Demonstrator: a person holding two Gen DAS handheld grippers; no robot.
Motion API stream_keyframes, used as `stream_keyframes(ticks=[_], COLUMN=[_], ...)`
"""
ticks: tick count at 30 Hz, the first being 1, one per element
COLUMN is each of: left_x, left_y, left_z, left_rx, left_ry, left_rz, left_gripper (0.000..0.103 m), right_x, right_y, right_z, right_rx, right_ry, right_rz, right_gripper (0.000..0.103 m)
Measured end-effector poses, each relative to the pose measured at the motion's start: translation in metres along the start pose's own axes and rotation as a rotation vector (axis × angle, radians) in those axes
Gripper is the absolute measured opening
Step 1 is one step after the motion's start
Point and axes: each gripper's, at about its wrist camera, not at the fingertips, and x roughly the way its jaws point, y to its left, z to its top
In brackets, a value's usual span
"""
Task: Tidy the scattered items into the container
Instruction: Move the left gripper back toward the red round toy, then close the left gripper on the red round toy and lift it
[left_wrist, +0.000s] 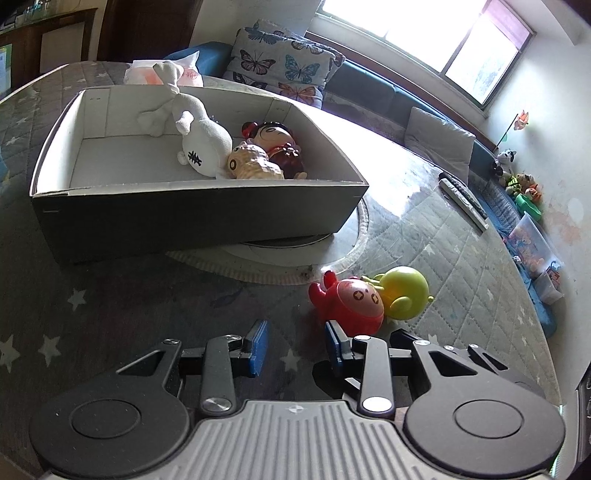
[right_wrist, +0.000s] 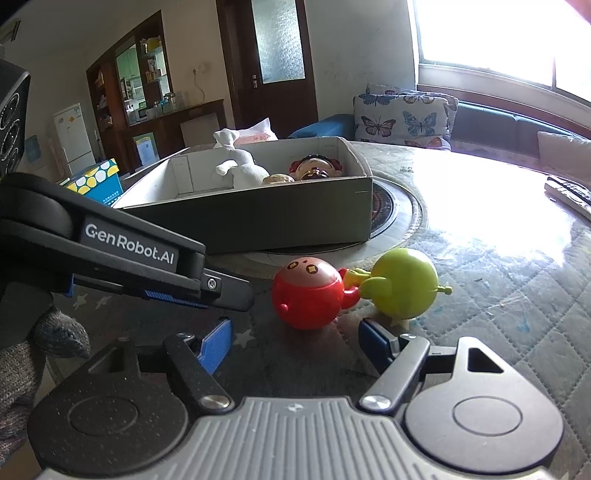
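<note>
Box (left_wrist: 207, 218) holding white plush (left_wrist: 199, 136), doll (left_wrist: 277, 142), left tool (left_wrist: 295, 345) and right tool (right_wrist: 295, 345) agape, empty

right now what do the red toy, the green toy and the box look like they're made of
Red toy: looks like hard glossy plastic, smooth with bright highlights.
Green toy: likely the same moulded plastic, shiny and seamless.
Box: seems to be cardboard, matte dark outside, pale inside, with thin straight walls and folded corners.
</note>
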Motion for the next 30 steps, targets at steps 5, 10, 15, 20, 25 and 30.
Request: stream_keyframes(ticks=[5, 10, 15, 20, 25, 30], left_x=[0.002, 0.002, 0.005, 0.009, 0.019, 0.023], left_y=[-0.002, -0.006, -0.011, -0.015, -0.016, -0.012], left_z=[0.005, 0.011, 0.018, 0.024, 0.027, 0.026], left_rx=[0.008, 0.016, 0.029, 0.041, 0.043, 0.029], left_ry=[0.002, 0.004, 0.003, 0.011, 0.037, 0.046], left_rz=[-0.013, -0.057, -0.091, -0.118, -0.128, -0.134], left_gripper=[0.036, 0.036, 0.036, 0.037, 0.037, 0.038], right_x=[0.005, 0.011, 0.018, 0.022, 0.025, 0.024], right_y=[-0.004, -0.006, -0.008, -0.008, -0.010, -0.009], right_z=[0.002, 0.005, 0.009, 0.011, 0.012, 0.013], right_rx=[0.012, 0.017, 0.030, 0.030, 0.041, 0.037], right_ry=[0.007, 0.007, 0.009, 0.009, 0.013, 0.012], right_rz=[0.005, 0.014, 0.023, 0.030, 0.038, 0.046], right_gripper=[0.076, 0.076, 0.072, 0.068, 0.062, 0.056])
